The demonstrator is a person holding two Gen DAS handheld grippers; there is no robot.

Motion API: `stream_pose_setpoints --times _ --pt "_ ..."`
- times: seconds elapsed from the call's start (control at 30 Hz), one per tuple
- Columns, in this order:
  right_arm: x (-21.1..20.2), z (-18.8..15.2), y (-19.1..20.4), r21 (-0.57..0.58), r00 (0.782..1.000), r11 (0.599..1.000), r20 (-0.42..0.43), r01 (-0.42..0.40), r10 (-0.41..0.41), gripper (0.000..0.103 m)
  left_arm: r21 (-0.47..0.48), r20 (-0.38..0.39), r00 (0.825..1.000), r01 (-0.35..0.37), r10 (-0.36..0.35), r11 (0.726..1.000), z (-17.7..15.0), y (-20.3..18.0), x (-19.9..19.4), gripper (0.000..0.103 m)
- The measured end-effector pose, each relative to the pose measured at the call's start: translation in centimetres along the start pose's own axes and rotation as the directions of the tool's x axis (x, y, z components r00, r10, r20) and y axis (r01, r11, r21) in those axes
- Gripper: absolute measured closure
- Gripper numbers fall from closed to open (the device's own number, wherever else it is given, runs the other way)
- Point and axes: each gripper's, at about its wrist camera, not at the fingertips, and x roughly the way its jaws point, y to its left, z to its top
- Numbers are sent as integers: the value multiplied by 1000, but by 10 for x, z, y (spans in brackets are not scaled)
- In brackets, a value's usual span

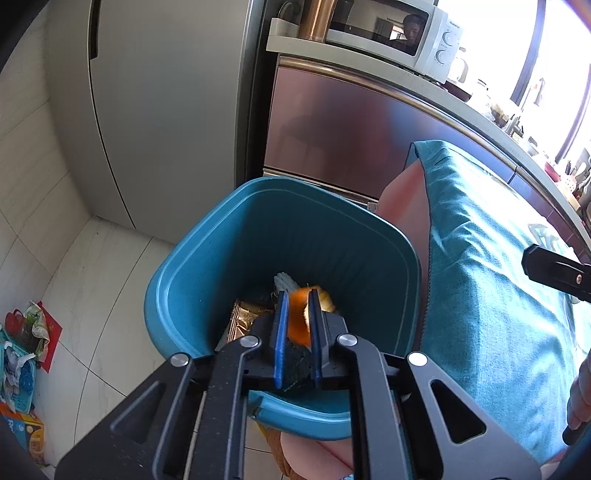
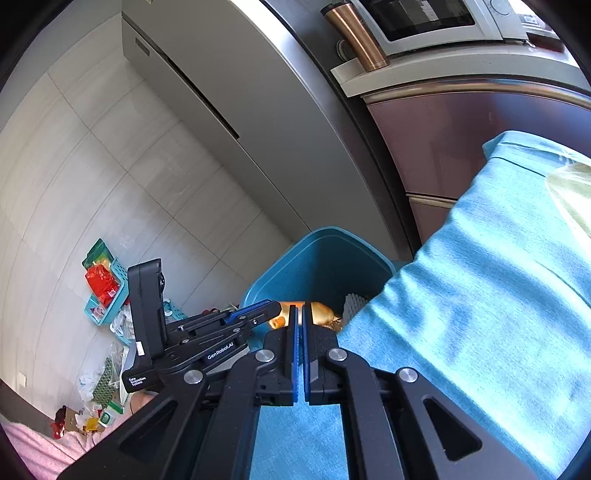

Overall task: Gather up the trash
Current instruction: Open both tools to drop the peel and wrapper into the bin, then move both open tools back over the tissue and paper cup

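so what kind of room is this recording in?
Almost certainly a home kitchen: a tall grey fridge, a white microwave on the counter above glossy cabinets, and tiled floor. The left tongs hold an orange scrap over a blue bin.

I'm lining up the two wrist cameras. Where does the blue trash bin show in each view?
Left wrist: the blue trash bin fills the centre, right under the left gripper.
Right wrist: the bin sits at centre, beyond the right gripper.
Shared landmark: the copper tumbler on the shelf.
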Motion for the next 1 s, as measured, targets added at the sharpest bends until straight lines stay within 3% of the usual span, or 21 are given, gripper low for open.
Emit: stream_pose_setpoints --times 0.1,0.17,0.23,0.37,0.43,0.6,0.73,1.0 --pt "-5 -3 -3 7 1000 1000 7 0 0 101 5 7 1000 -1 1 1000 1 -2 -1 93" --pt "-7 -3 -3 10 1000 1000 11 1 -1 101 2 12 1000 6 -6 1000 2 -3 -3 87" --pt "-11 -5 -5 12 1000 1000 16 4 -4 100 3 28 1000 10 -10 1000 2 -6 -7 74" --pt "-21 -10 -10 23 1000 1000 30 6 -7 99 20 65 998 25 -26 1000 1 -14 -23 64" --pt "-26 -13 -12 27 999 1000 36 11 -12 91 34 90 995 31 -33 999 1 -20 -32 54" --pt "-53 -25 -21 40 996 998 81 38 -41 76 82 155 984 77 -89 994 0 -40 -58 44" --pt "-82 -38 -32 67 988 995 128 77 -85 66 141 185 972 121 -147 983 -3 -65 -74 41" --pt "-148 -62 -61 138 947 969 222 206 -233 66 247 168 954 205 -250 947 -9 -125 -83 40"
